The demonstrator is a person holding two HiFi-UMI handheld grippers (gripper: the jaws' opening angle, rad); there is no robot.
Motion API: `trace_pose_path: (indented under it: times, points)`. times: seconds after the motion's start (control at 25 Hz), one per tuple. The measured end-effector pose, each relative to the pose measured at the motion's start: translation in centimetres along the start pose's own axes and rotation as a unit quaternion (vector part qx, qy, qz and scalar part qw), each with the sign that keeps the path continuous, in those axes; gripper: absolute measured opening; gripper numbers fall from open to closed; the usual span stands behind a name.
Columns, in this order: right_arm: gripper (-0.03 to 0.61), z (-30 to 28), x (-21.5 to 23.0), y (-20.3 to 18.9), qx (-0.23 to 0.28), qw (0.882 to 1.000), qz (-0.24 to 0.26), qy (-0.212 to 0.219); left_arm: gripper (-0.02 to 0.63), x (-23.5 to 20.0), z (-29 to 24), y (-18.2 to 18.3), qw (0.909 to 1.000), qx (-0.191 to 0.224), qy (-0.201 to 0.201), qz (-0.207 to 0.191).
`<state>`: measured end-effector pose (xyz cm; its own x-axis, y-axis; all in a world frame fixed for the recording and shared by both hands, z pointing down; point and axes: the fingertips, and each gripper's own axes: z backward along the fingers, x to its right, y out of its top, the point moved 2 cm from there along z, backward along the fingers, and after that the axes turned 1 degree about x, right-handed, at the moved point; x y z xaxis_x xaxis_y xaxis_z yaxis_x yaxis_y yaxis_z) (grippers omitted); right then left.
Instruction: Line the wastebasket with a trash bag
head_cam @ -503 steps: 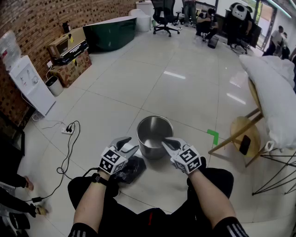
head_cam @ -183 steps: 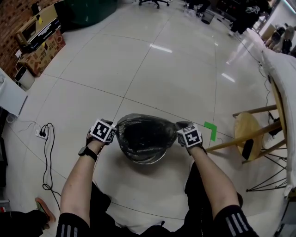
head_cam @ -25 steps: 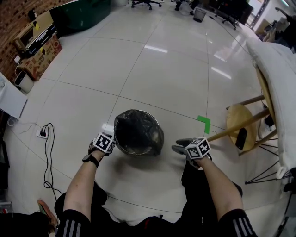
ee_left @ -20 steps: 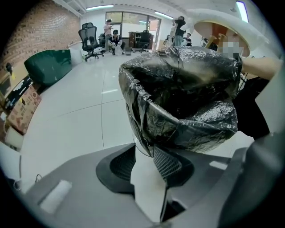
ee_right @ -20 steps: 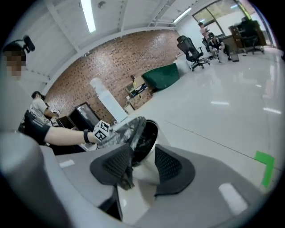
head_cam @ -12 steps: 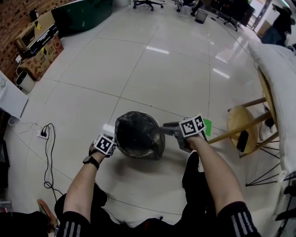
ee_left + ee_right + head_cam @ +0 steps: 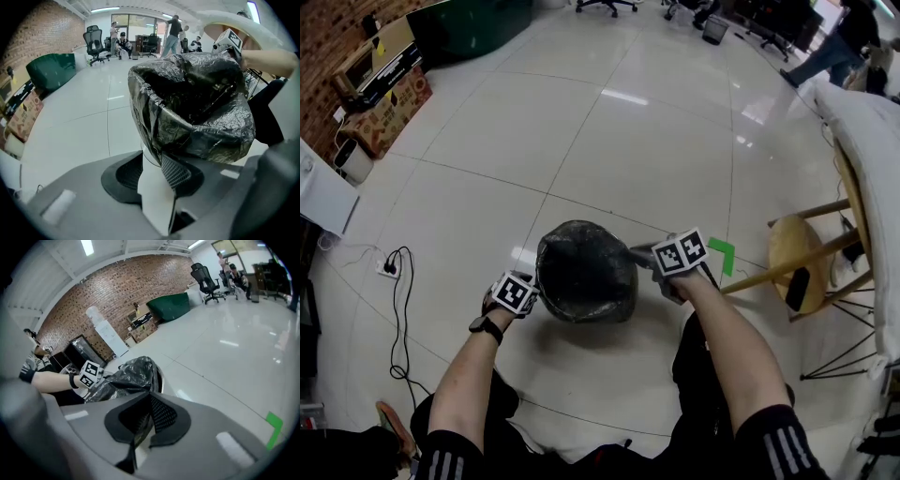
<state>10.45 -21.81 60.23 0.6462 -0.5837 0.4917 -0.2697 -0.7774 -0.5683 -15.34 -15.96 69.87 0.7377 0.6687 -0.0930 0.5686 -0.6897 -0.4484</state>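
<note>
The wastebasket (image 7: 623,302) leans on the floor in front of me, with the black trash bag (image 7: 581,267) over its mouth and folded down outside. My left gripper (image 7: 536,287) is at its left side, shut on the bag-covered rim; the left gripper view shows the pale basket wall (image 7: 152,187) between the jaws of the left gripper (image 7: 161,161). My right gripper (image 7: 636,255) is at the right rim. In the right gripper view the right gripper (image 7: 150,397) is shut, tips against the crinkled trash bag (image 7: 126,376), with thin film apparently pinched.
A wooden stool (image 7: 797,246) with a dark flat item on its lower part stands to the right, a green tape mark (image 7: 721,252) beside it. A power strip and cable (image 7: 394,270) lie at the left. Cardboard boxes (image 7: 384,98) sit at the far left, a white bundle (image 7: 874,178) at the right.
My right gripper swung in from the floor at the right to the basket's right rim, and its jaws went from open to shut. The left gripper stayed put.
</note>
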Motion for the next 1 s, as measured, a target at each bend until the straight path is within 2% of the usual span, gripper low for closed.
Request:
trace_pose_path:
  times: [0.2, 0.32, 0.68, 1.0]
  points:
    - [0.005, 0.2, 4.2, 0.4, -0.004, 0.996, 0.007, -0.085, 0.115, -0.3, -0.2, 0.0, 1.0000, 0.004, 0.005, 0.006]
    - [0.005, -0.9, 6.4, -0.4, -0.015, 0.994, 0.003, -0.112, 0.112, -0.8, -0.6, -0.2, 0.9999, 0.006, 0.011, 0.004]
    - [0.005, -6.0, 9.4, -2.5, -0.026, 0.992, 0.003, -0.121, 0.106, -1.3, -2.1, -0.2, 0.9997, 0.014, 0.015, 0.016]
    - [0.009, -8.5, 9.1, -4.0, -0.013, 0.995, -0.031, -0.097, 0.115, -1.3, -2.1, -0.5, 0.9993, 0.027, 0.000, 0.025]
